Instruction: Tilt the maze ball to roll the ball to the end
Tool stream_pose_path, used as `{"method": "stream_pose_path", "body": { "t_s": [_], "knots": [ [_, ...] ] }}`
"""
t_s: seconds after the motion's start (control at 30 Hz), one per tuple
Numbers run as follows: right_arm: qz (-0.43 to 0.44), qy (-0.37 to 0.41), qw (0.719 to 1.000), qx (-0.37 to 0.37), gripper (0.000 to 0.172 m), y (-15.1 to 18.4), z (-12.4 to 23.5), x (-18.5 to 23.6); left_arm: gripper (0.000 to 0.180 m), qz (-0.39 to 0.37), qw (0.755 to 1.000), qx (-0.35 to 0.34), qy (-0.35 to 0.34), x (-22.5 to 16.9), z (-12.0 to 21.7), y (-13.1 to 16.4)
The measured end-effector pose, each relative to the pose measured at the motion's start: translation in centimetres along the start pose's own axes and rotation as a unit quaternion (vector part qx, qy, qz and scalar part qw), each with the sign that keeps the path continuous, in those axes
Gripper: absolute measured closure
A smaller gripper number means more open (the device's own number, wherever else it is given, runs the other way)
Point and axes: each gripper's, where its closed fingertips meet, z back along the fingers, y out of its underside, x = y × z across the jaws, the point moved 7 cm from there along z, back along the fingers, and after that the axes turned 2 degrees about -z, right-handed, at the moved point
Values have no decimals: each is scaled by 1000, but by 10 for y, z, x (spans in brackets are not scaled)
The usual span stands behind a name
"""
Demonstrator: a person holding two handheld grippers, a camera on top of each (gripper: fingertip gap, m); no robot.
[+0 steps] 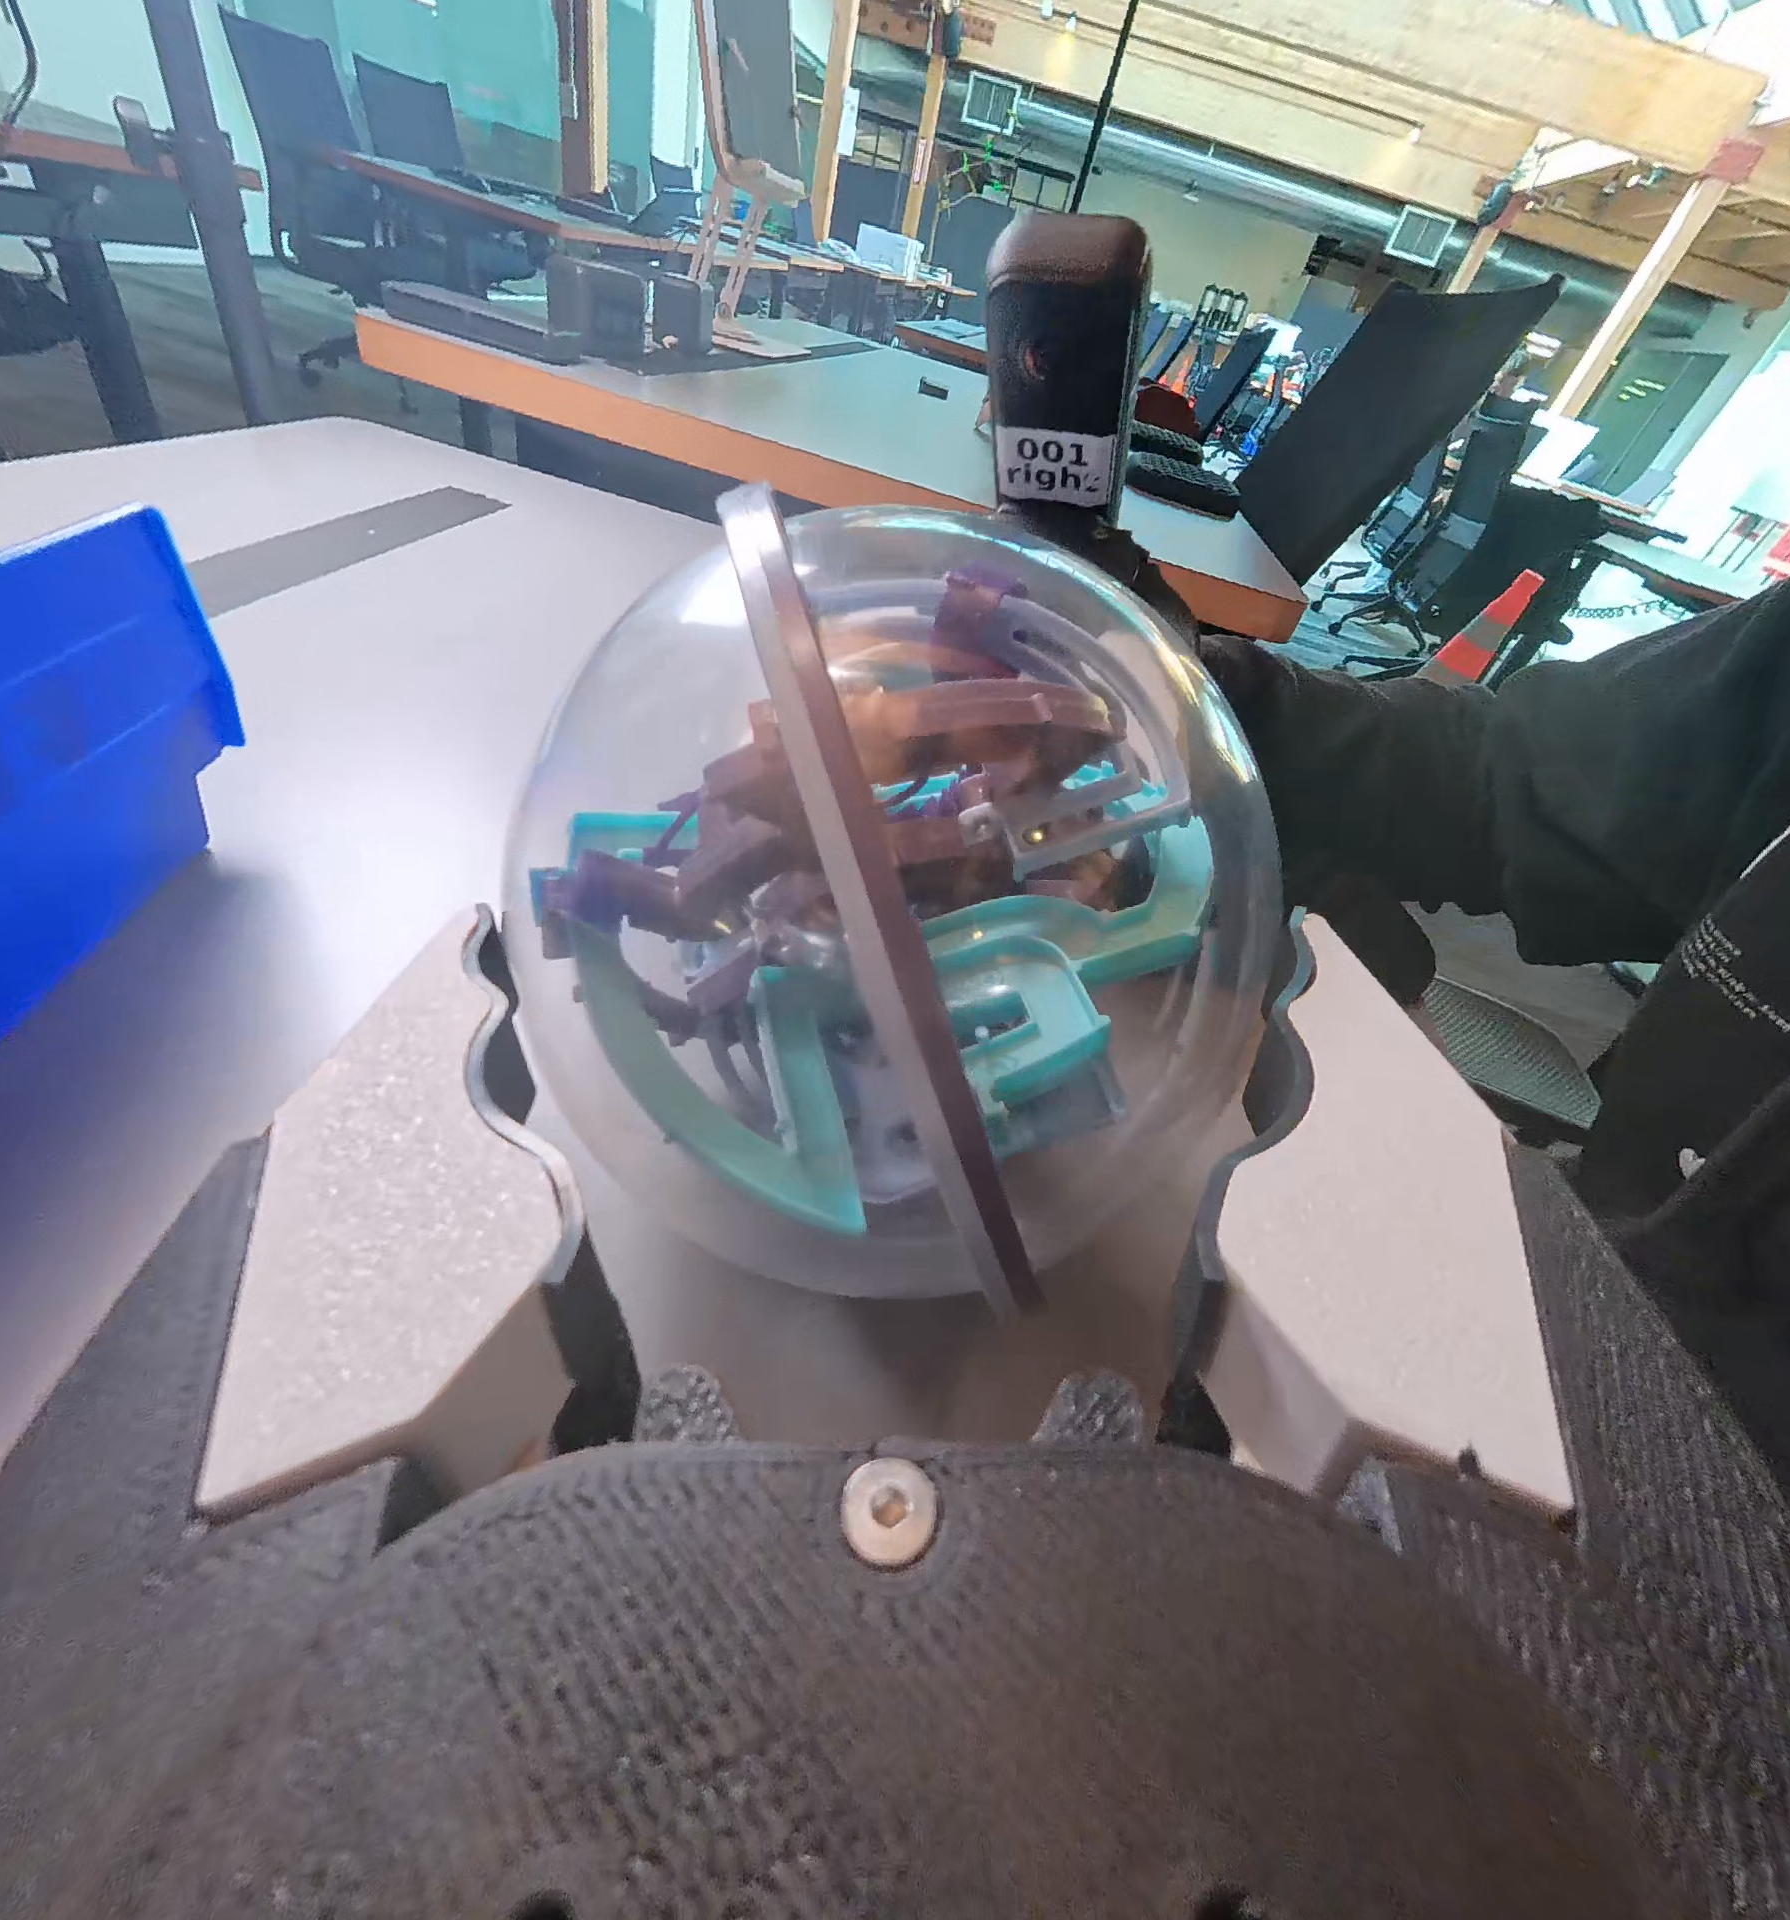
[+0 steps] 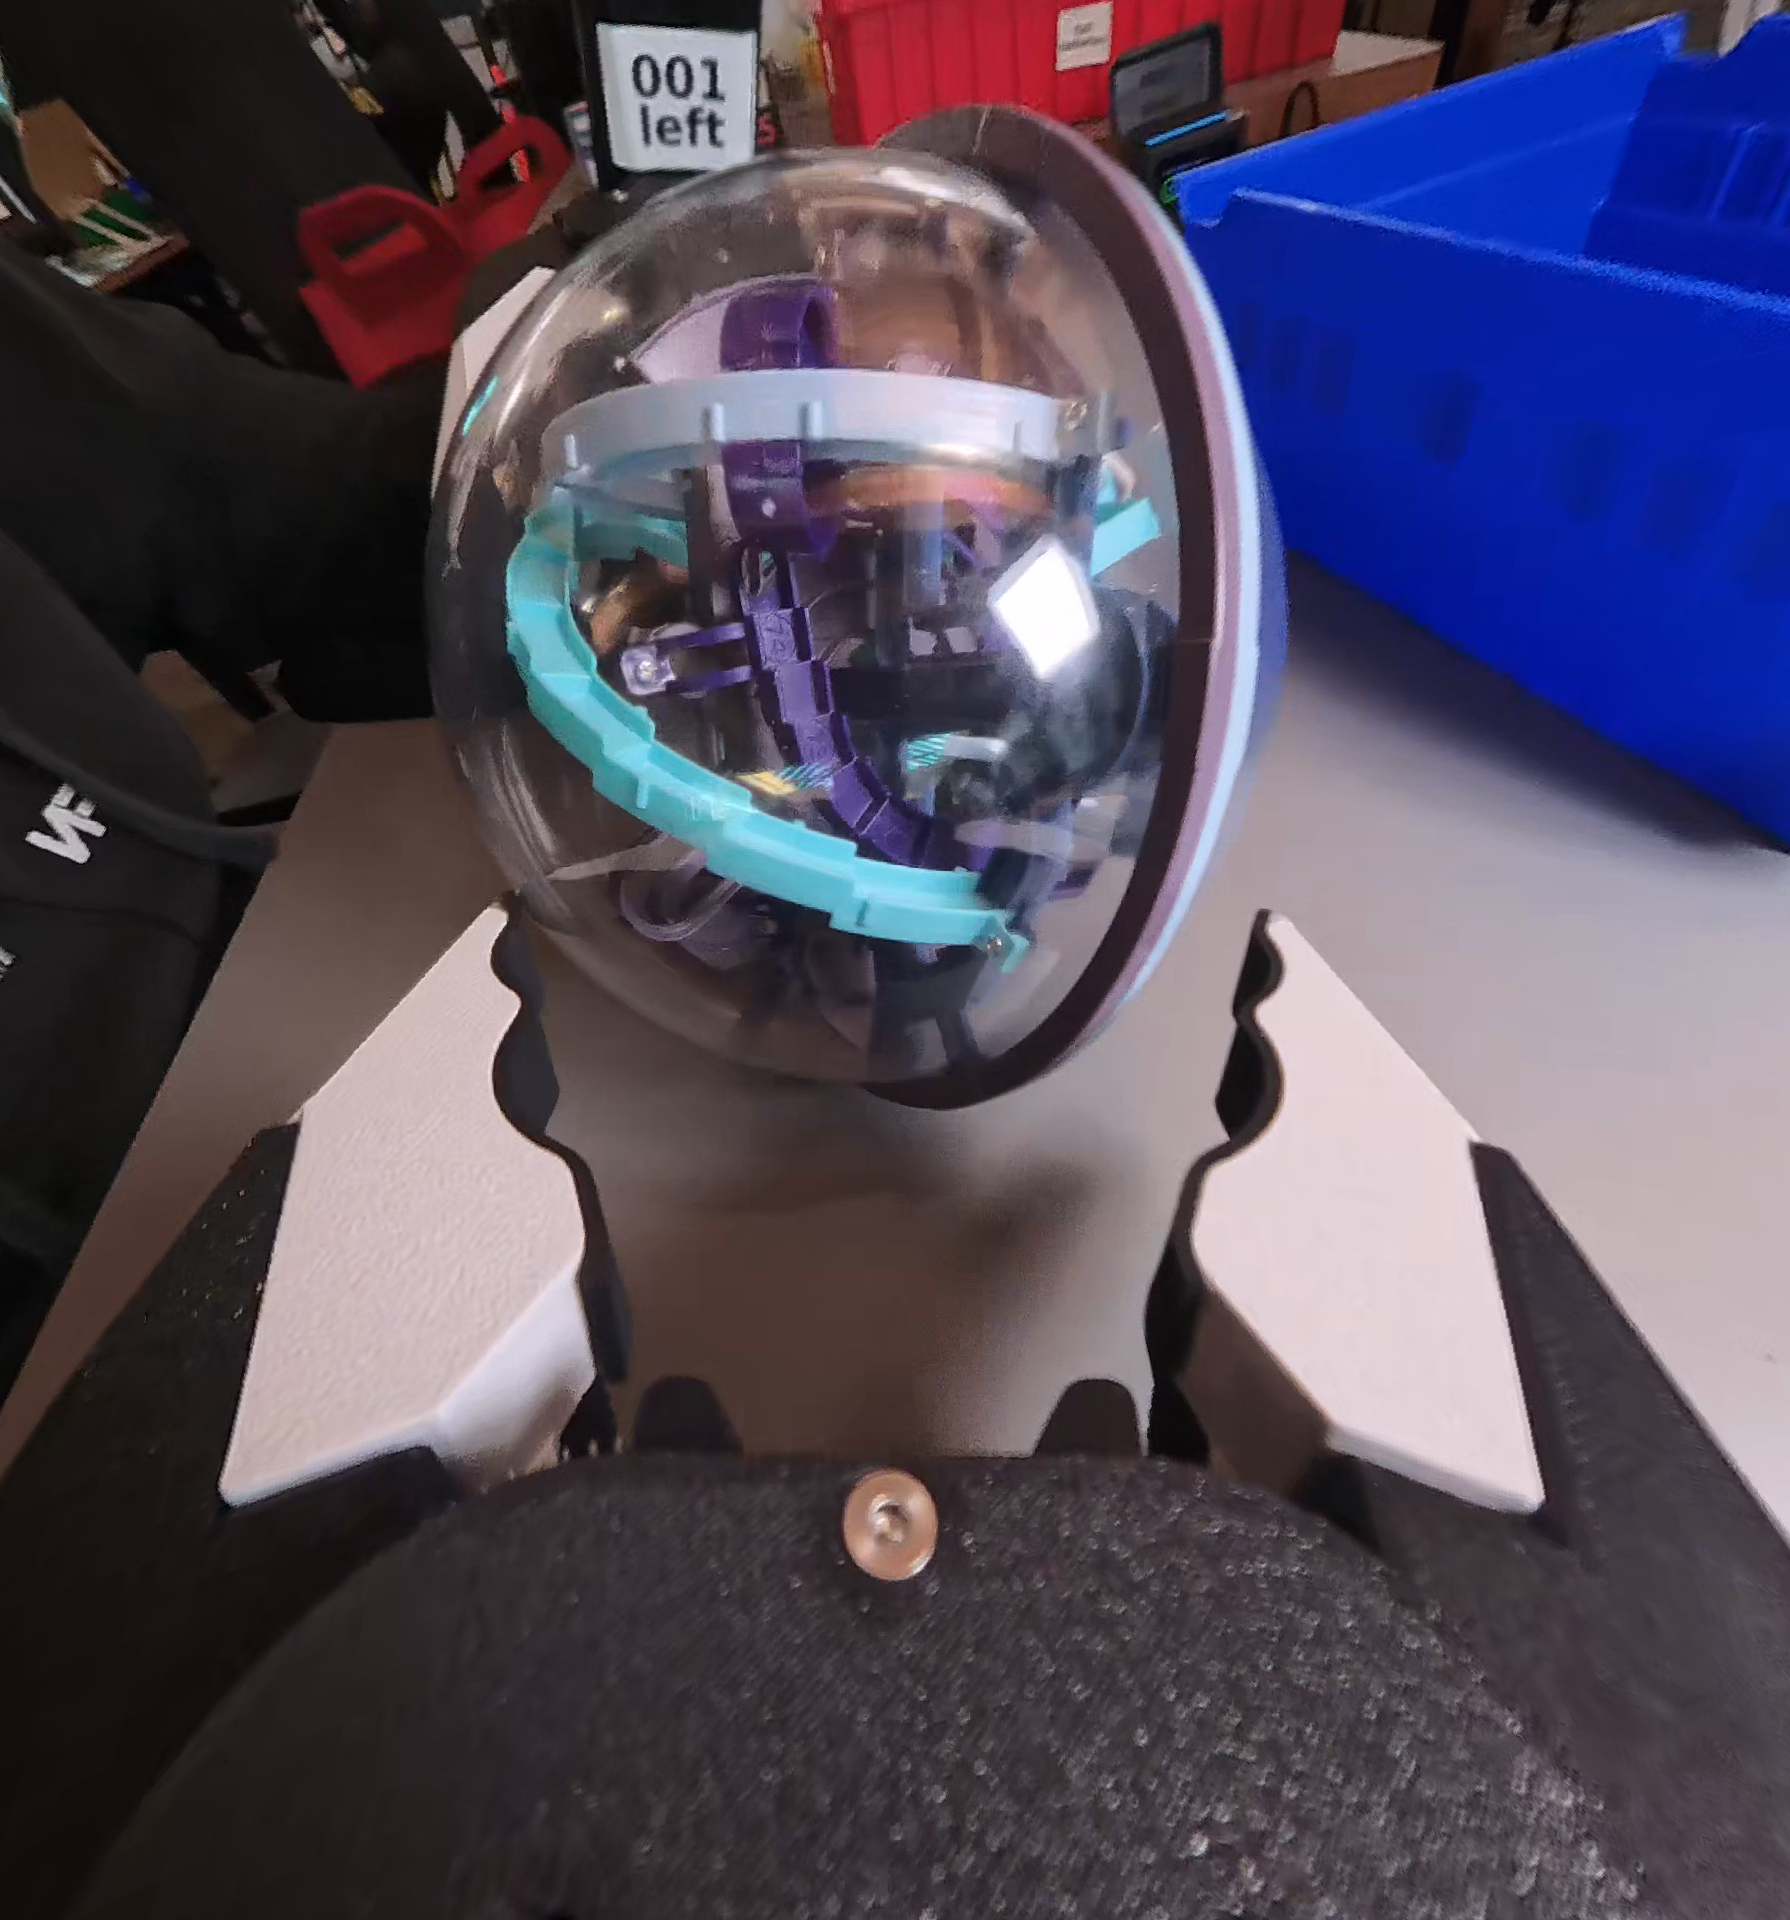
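Left claw [image 1: 886, 925] is being held spread wide, its two pale fingertips [image 1: 423, 1039] flanking the lower flanks of the maze ball [image 1: 886, 894]. Whether the wavy pads are pressing on the clear shell or merely lying beside it cannot be told. Right claw [image 2: 886, 997] is likewise being held wide open from the opposite side; a plain gap is showing between its right fingertip [image 2: 1317, 1039] and the sphere, so nothing is being gripped by it. Just beyond both sets of fingertips, the maze ball is sitting on the pale worktop [image 1: 371, 665], directly ahead of each claw and centred between its fingers. Its dark equatorial rim [image 1: 818, 831] is standing tilted off vertical, running from upper left to lower right in the left wrist view. A small metallic ball [image 1: 1038, 831] is resting in a grey track section inside. The left claw is judged the nearer and better seated of the two. Farther off, a blue bin [image 2: 1597, 436] is standing well apart from the sphere.
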Motion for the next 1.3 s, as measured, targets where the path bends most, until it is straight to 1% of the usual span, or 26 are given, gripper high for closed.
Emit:
{"method": "stream_pose_path", "body": {
  "t_s": [0.07,0.23,0.3,0.37,0.43,0.47,0.57,0.67,0.73,0.83,0.9,0.97,1.1,1.2,1.3],
  "knots": [
    [-3,-11,1000,4,50,2,-2,1,41,-2,1000,-6,-7,0,0,-1],
    [0,2,1000,6,59,6,-1,-3,46,30,999,-18,-29,6,8,-1],
    [0,6,1000,6,62,6,-1,-3,42,46,998,-13,-38,9,12,1],
    [0,6,1000,9,63,7,-3,-3,41,59,998,9,-28,8,10,7],
    [1,4,1000,15,65,9,-5,-2,34,63,996,59,-17,4,2,19],
    [2,3,1000,18,64,9,-6,-1,29,55,996,70,-20,3,-2,23],
    [9,2,1000,28,58,11,-7,1,29,34,997,69,-20,0,-5,22],
    [9,-5,1000,23,56,9,-6,2,30,7,997,77,-17,-1,-5,22],
    [8,-3,1000,9,52,4,-1,2,30,-11,997,81,-14,-3,-4,21],
    [8,5,1000,-15,46,-4,5,1,31,-13,997,80,-13,-3,-4,21],
    [9,-3,1000,-18,45,-5,2,5,32,-17,997,76,-12,-3,-4,20],
    [17,4,1000,-4,43,-2,-4,7,32,-22,997,73,-14,-4,-5,19],
    [35,9,999,1,42,1,-9,8,33,-58,996,63,-21,-8,-2,14],
    [61,19,998,-2,42,0,-11,10,33,-89,993,69,-27,-10,0,13],
    [67,22,997,-8,42,0,-10,11,33,-94,993,72,-29,-10,0,14]
  ]
}}
